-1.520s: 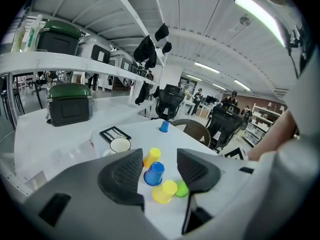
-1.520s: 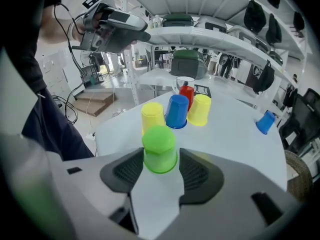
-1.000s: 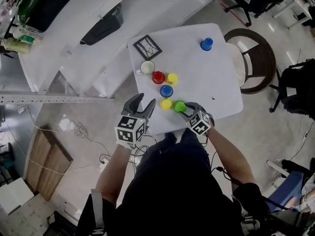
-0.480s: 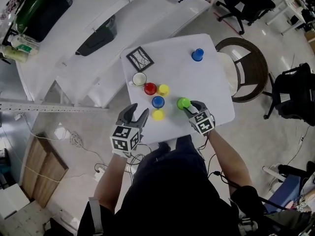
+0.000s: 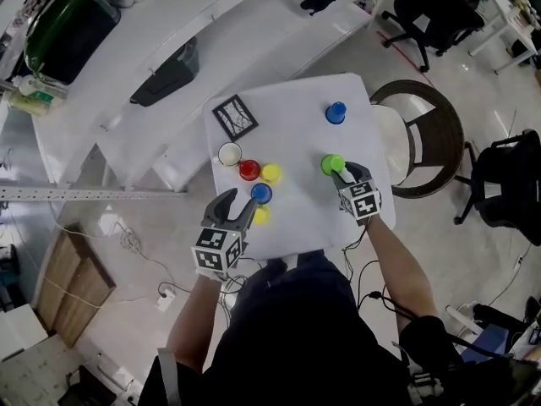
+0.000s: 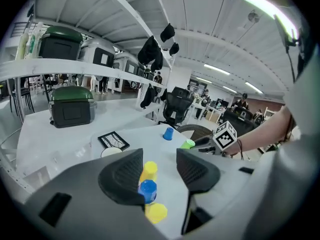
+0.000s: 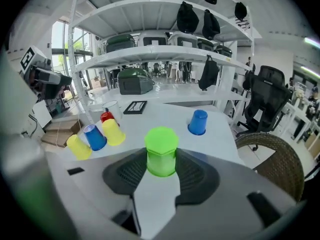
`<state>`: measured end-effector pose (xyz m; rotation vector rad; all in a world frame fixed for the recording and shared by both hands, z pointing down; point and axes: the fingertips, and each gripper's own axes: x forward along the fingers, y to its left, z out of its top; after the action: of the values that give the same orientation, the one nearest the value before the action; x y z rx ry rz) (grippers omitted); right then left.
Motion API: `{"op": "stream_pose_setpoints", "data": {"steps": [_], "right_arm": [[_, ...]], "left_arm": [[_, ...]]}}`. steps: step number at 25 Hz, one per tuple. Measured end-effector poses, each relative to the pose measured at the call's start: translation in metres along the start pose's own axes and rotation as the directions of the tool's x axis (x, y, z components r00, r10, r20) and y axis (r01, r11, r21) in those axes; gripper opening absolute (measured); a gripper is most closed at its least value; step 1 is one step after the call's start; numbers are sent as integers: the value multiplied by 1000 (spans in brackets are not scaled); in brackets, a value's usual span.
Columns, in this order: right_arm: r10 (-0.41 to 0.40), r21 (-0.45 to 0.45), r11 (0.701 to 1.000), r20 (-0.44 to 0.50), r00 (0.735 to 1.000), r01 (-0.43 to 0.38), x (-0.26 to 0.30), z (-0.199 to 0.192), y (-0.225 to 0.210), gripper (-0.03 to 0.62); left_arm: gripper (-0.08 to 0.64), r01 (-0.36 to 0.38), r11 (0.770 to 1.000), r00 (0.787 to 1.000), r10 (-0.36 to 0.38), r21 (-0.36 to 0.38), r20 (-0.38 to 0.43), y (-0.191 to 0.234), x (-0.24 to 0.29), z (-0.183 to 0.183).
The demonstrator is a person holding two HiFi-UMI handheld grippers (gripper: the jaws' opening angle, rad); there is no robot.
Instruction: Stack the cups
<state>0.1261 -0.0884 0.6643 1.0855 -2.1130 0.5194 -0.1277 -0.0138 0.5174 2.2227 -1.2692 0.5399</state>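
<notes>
My right gripper [image 5: 340, 168] is shut on an upside-down green cup [image 5: 332, 164], held over the right half of the white table [image 5: 296, 134]. In the right gripper view the green cup [image 7: 161, 151] sits between the pads. Beyond it stands a lone blue cup [image 5: 336, 112]. At the table's left are a white cup [image 5: 229, 154], a red cup [image 5: 248, 170], a yellow cup [image 5: 270, 173], a second blue cup [image 5: 261, 194] and a second yellow cup [image 5: 261, 215]. My left gripper [image 5: 240, 200] is open at the table's near-left edge, just left of those two, holding nothing.
A black-framed square plate [image 5: 235, 117] lies at the table's far-left corner. A wicker chair [image 5: 423, 134] stands by the right edge. White shelving with a dark case [image 5: 165, 62] runs behind the table, with a floor drop along the near edge.
The right gripper has carried the green cup away from the near cluster, rightward and farther across the table. The left gripper has shifted a little along the near-left edge.
</notes>
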Motion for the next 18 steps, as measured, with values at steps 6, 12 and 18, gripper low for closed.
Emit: {"op": "stream_pose_setpoints", "data": {"steps": [6,12,18], "right_arm": [[-52,37,998,18,998,51,14,12,-64,175],[-104,26,994,-6,995,104,40,14,-112,175],[-91,21,996,-15,996,91,63,20,-132,175]], "left_arm": [[209,-44,999,999,44,-24,-6,-10,21,8],[209,-89,995,996,87,-44,-35,-12,37,4],[209,-122,991,992,119,-64,-43,-12,48,5]]}}
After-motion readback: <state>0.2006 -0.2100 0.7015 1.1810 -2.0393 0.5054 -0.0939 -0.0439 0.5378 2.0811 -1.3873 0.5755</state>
